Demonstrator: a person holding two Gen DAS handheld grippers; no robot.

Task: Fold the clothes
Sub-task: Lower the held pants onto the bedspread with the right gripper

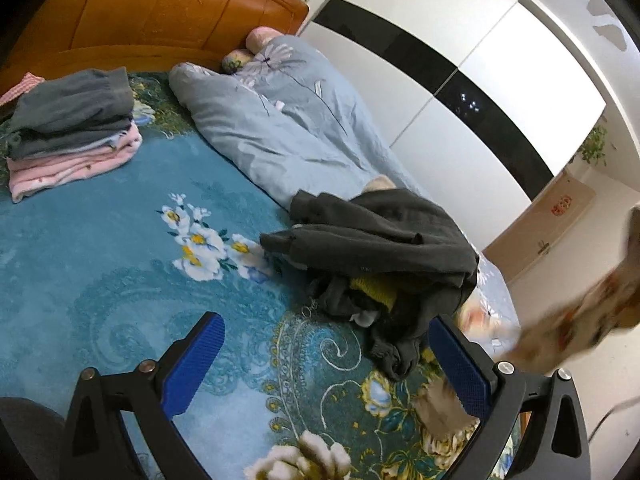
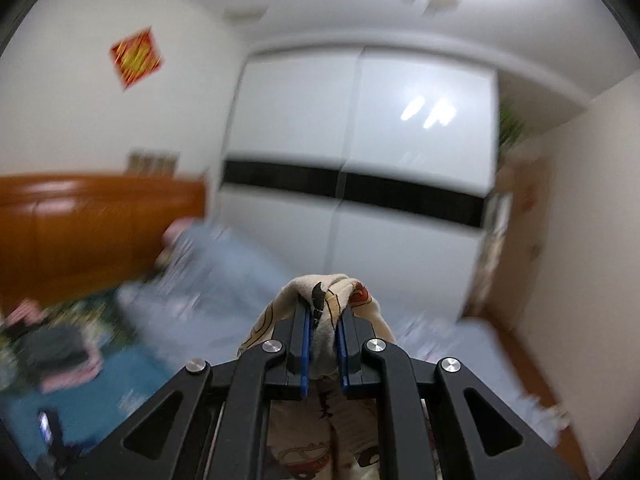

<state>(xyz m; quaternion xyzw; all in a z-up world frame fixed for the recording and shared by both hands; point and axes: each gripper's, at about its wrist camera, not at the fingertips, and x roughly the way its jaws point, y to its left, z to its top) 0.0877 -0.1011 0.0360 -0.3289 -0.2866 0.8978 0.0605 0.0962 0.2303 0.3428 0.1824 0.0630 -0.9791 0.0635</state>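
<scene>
Right wrist: right gripper (image 2: 324, 320) clenched on cream garment (image 2: 320, 300); left gripper (image 1: 326, 336) released.

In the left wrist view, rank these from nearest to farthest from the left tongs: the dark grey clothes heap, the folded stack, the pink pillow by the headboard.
1. Dark grey clothes heap, just ahead, toward the right.
2. Folded grey and pink stack, far left on the blue floral bedspread.
3. Pink pillow, at the orange wooden headboard.
</scene>
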